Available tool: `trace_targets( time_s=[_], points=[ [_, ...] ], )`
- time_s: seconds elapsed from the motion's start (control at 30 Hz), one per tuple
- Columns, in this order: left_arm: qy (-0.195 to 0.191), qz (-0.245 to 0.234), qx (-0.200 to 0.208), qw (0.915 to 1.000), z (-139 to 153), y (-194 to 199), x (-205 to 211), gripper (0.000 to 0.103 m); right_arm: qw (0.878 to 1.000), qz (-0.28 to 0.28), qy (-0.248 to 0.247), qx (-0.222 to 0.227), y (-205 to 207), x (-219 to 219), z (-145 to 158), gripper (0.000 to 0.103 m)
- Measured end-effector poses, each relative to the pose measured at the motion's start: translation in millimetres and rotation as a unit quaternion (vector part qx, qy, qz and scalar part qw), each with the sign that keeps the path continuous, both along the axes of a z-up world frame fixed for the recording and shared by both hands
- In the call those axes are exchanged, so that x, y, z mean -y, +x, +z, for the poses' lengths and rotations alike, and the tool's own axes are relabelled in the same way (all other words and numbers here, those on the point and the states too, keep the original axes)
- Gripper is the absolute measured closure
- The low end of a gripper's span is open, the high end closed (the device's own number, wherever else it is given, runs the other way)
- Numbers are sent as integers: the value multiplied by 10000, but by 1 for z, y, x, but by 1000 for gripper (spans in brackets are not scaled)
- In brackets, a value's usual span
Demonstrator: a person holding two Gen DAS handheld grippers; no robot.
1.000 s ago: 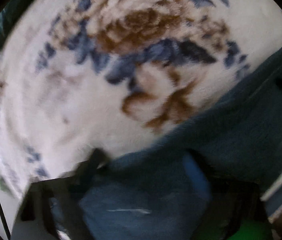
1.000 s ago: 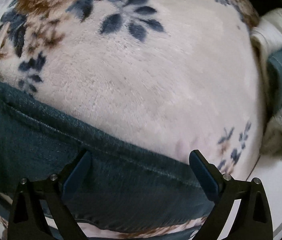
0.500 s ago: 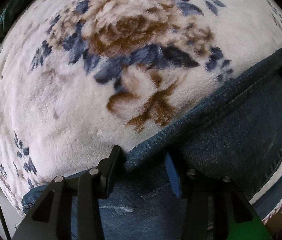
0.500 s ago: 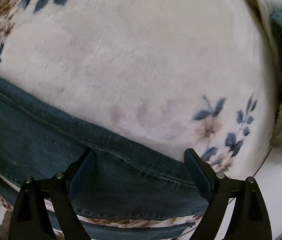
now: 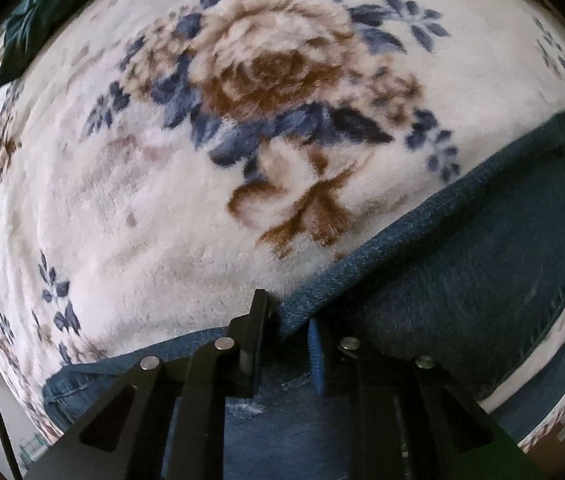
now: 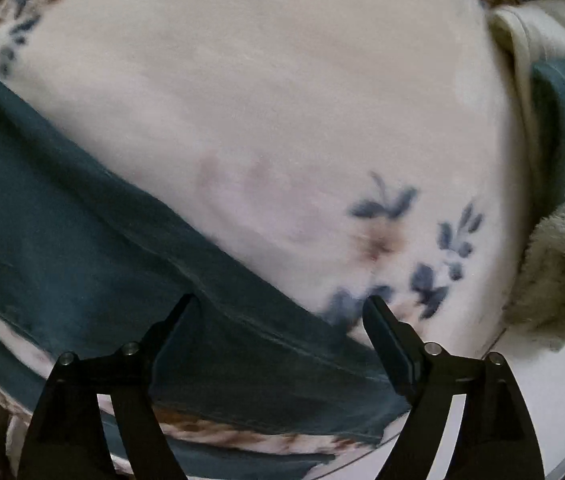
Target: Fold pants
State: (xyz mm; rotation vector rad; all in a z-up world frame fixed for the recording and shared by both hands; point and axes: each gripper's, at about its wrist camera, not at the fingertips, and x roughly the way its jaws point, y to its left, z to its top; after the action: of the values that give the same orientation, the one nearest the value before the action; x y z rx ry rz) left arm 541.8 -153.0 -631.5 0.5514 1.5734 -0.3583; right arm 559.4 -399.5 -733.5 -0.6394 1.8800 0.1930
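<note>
Blue denim pants (image 5: 462, 272) lie on a white plush blanket with brown and blue flowers (image 5: 266, 80). In the left wrist view my left gripper (image 5: 286, 328) is shut on a raised fold of the pants' edge, pinched between the two fingers. In the right wrist view the pants (image 6: 82, 208) run from the left down to the fingers. My right gripper (image 6: 282, 308) is open, its fingers wide apart over the pants' edge and the blanket (image 6: 282, 100).
Folded white and teal cloth (image 6: 554, 92) and a fuzzy grey-green fabric (image 6: 558, 268) lie at the right edge of the blanket. A dark green cloth (image 5: 22, 32) sits at the far left. A white surface (image 6: 482, 432) shows past the blanket's edge.
My left gripper has closed tighter on the pants' fold and steadied. My right gripper has shifted right along the pants' edge, staying open.
</note>
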Motion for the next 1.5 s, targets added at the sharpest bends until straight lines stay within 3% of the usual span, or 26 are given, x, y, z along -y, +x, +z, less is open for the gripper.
trace_targets(
  time_s=[0.07, 0.13, 0.17, 0.23, 0.37, 0.6, 0.7, 0.77, 0.87, 1.0, 1.17, 1.27, 1.47, 1.5],
  points=[
    [22, 56, -3, 10000, -4, 2, -2, 87, 9999, 50, 122, 15, 2, 5, -1, 27],
    [74, -15, 95, 9999, -4, 0, 0, 87, 9996, -24, 291, 0, -5, -2, -4, 59],
    [94, -59, 169, 9998, -3, -2, 1, 87, 9995, -61, 297, 36, -17, -6, 3, 65],
    [103, -83, 307, 9994, 0, -7, 3, 88, 9994, 94, 305, 149, -29, -20, 5, 91],
    [13, 228, 530, 9983, 15, -17, -2, 92, 9966, -251, 319, 716, -53, -31, 16, 95],
    [-401, 855, 937, 9911, 81, -55, -23, 94, 9751, -1154, 860, 1689, -96, -10, 83, 96],
    [-613, 1216, 1040, 9852, 117, -86, -37, 94, 9653, -1410, 1001, 1959, -131, 4, 122, 96],
    [-734, 1499, 1061, 9803, 133, -112, -45, 95, 9581, -1589, 1141, 2092, -128, -7, 139, 96],
    [-897, 1926, 1019, 9718, 149, -166, -62, 95, 9497, -1842, 1352, 2140, -165, -18, 167, 96],
    [-1029, 2486, 675, 9608, 124, -228, -78, 96, 9539, -1860, 1284, 1975, -227, -23, 146, 96],
    [-880, 3016, 42, 9494, 45, -286, -89, 96, 9647, -1992, 922, 1455, -292, -34, 88, 96],
    [-893, 3251, -183, 9413, 6, -299, -93, 96, 9674, -2051, 696, 1310, -315, -40, 63, 95],
    [-786, 3101, -203, 9472, -1, -288, -81, 93, 9663, -2085, 416, 1453, -328, -49, 61, 91],
    [-782, 3088, -201, 9477, 4, -287, -79, 88, 9661, -2094, 360, 1467, -330, -51, 64, 88]
  ],
)
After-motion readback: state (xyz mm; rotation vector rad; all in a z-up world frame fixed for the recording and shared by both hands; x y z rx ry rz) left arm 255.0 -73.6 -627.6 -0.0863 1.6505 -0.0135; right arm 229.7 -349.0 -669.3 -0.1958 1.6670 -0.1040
